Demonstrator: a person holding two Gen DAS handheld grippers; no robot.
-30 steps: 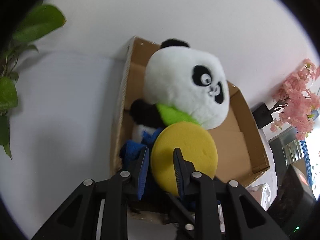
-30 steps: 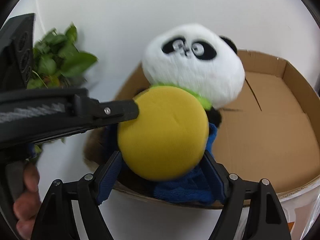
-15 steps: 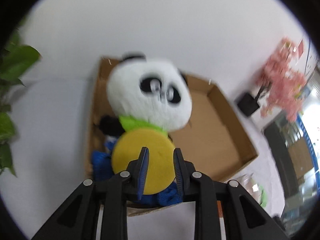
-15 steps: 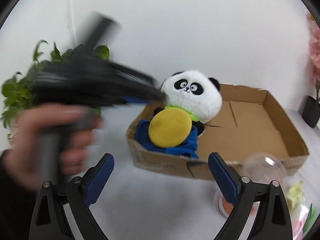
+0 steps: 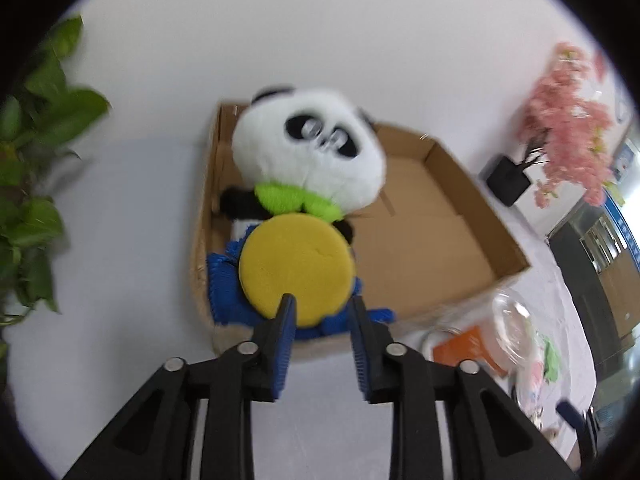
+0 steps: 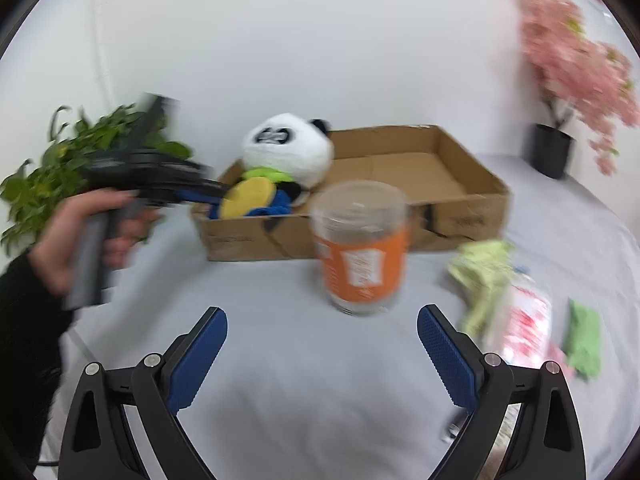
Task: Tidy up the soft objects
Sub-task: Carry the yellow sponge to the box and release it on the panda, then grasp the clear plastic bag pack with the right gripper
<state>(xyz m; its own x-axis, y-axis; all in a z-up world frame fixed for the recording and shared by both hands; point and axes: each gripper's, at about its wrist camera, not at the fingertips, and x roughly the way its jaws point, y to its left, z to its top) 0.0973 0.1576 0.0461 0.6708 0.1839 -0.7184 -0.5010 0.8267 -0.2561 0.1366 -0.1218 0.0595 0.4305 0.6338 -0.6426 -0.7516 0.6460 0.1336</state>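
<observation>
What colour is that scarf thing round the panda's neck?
Bright lime green scarf under the panda's head, clearest in the left wrist view.

right tool has pulled back from the yellow sponge, jaws wide.

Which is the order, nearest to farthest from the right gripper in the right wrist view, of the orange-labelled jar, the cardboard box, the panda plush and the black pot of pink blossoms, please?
From the right gripper:
1. Orange-labelled jar, straight ahead on the white cloth.
2. Cardboard box, behind the jar.
3. Panda plush, seated in the box's left end.
4. Black pot of pink blossoms, far right, beyond the box.
</observation>
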